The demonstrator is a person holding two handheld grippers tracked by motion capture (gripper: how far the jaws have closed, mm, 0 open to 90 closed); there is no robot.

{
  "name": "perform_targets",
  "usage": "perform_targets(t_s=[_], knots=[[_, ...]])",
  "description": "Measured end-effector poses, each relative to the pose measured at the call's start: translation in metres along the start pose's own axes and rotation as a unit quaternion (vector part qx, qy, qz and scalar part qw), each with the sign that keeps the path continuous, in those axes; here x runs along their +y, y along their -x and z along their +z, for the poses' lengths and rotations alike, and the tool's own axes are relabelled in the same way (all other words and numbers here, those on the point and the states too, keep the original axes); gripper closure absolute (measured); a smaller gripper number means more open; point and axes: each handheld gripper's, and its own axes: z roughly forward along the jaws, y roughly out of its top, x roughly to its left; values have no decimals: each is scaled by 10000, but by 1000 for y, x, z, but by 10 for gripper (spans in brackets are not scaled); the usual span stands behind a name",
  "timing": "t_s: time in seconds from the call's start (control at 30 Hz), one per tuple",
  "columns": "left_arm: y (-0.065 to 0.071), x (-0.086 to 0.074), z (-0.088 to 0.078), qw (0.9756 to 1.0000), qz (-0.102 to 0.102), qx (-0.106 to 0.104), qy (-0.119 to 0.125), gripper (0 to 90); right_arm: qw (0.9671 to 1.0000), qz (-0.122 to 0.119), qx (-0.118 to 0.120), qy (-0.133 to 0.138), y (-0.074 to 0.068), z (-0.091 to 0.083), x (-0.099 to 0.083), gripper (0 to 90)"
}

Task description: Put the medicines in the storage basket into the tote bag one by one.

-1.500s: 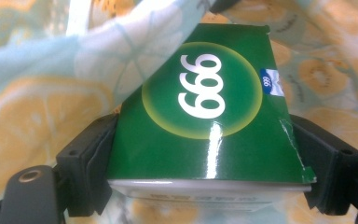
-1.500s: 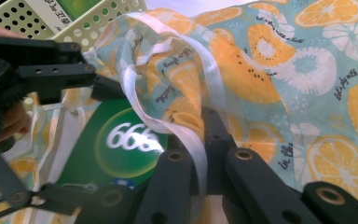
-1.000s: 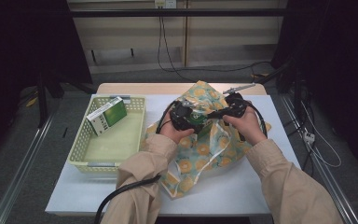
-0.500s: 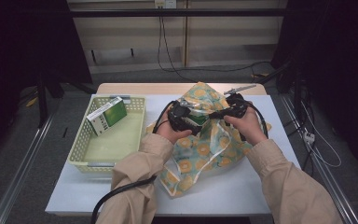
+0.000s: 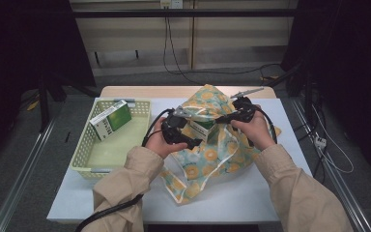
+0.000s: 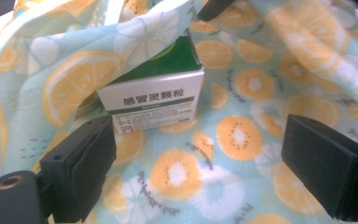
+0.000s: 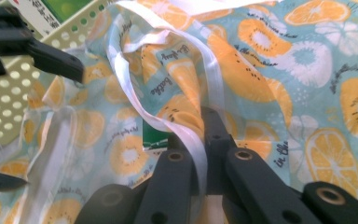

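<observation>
A bag (image 5: 212,157) printed with orange slices lies on the white table. My right gripper (image 5: 220,119) is shut on its white handle strip (image 7: 209,79) and holds the mouth up. A green-and-white box (image 5: 204,129) rests inside the mouth, lying on the bag's lining (image 6: 242,135). My left gripper (image 5: 193,128) hovers just before the box (image 6: 154,98). Its jaws have just been opening and stand wide, with nothing pressed between the pads (image 6: 88,158). In the right gripper view, the right gripper (image 7: 200,126) pinches the strip, and a green edge of the box (image 7: 156,136) shows behind it.
A pale yellow perforated basket (image 5: 84,154) stands at the table's left, with a second green-and-white box (image 5: 111,118) leaning in its far corner. A cable trails from each gripper. Dark floor, rails and wall cables surround the table (image 5: 251,203).
My left gripper has drawn back to the left and slightly up from the bag's mouth, leaving the box inside. The right gripper and the held strip have stayed put.
</observation>
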Motion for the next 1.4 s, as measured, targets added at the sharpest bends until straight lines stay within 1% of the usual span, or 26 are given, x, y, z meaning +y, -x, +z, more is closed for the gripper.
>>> perform_targets(t_s=[0.03, 0.1, 0.2, 0.23, 0.27, 0.37, 0.4, 0.43, 0.5, 0.6, 0.63, 0.67, 0.7, 0.73, 0.77, 0.87, 0.9, 0.93, 1.0, 1.03, 1.27, 1.3, 1.37, 1.4], knots=[[0, -1, -3, 10000, -50, -7, 32, 100, 10000, 13, -1, 6, 0, -1, 0, 900], [-2, -1, -9, 9999, -85, -12, 87, 100, 10000, 19, -36, 18, 0, -3, 0, 900], [-3, -1, -18, 10000, -45, 62, 35, 93, 10000, 1, -69, 14, -2, -6, 0, 900], [-3, -2, -20, 9999, -87, 3, 87, 82, 10000, -18, -70, 2, -3, -6, 0, 900], [-4, -2, -23, 9999, -80, -27, 108, 83, 10000, -27, -64, -14, -3, -6, 1, 900], [-9, -2, -32, 9995, -150, -162, 222, 81, 10000, -47, -55, 13, -4, -6, 1, 900], [-11, -3, -35, 9994, -204, -185, 232, 82, 10000, -55, -64, 6, -4, -6, 1, 900], [-13, -4, -37, 9994, -239, -138, 228, 81, 10000, -52, -80, -13, -4, -6, 0, 900], [-18, -6, -43, 9995, -235, -28, 212, 78, 9999, -62, -89, -5, -5, -5, -1, 900], [-27, -12, -50, 9992, -359, 31, 177, 78, 9999, -71, -97, -4, -6, -5, -2, 900], [-29, -14, -53, 9990, -403, 157, 150, 78, 9999, -61, -82, 6, -5, -5, -3, 900], [-32, -15, -55, 9989, -418, 121, 149, 78, 9999, -57, -90, 2, -5, -5, -3, 900], [-35, -17, -57, 9987, -449, 206, 121, 78, 9999, -51, -89, 3, -5, -6, -3, 900], [-37, -19, -59, 9987, -456, 224, 102, 78, 9999, -55, -89, 4, -5, -6, -3, 900], [-40, -20, -60, 9987, -465, 157, 113, 78, 9999, -61, -90, 0, -5, -6, -3, 900], [-48, -26, -65, 9982, -555, 211, 62, 77, 9999, -55, -88, 6, -4, -7, -4, 900], [-50, -27, -67, 9978, -577, 318, 45, 78, 10000, -39, -78, 29, -4, -8, -4, 900], [-53, -29, -69, 9979, -576, 282, 36, 77, 10000, -38, -81, 19, -3, -8, -4, 900], [-57, -31, -74, 9977, -593, 320, 60, 75, 10000, -41, -79, 15, -3, -8, -5, 900], [-58, -32, -75, 9974, -636, 321, 70, 70, 10000, -47, -76, 12, -2, -9, -5, 900], [-68, -36, -86, 9971, -614, 443, 19, 62, 10000, -39, -79, 8, 0, -9, -5, 900], [-69, -37, -87, 9968, -672, 436, 22, 62, 10000, -46, -78, 4, 0, -9, -5, 900], [-72, -38, -89, 9967, -619, 518, -15, 62, 10000, -46, -83, -5, -1, -8, -5, 900], [-74, -39, -90, 9966, -641, 520, -9, 62, 10000, -47, -60, -6, -1, -8, -5, 900]])
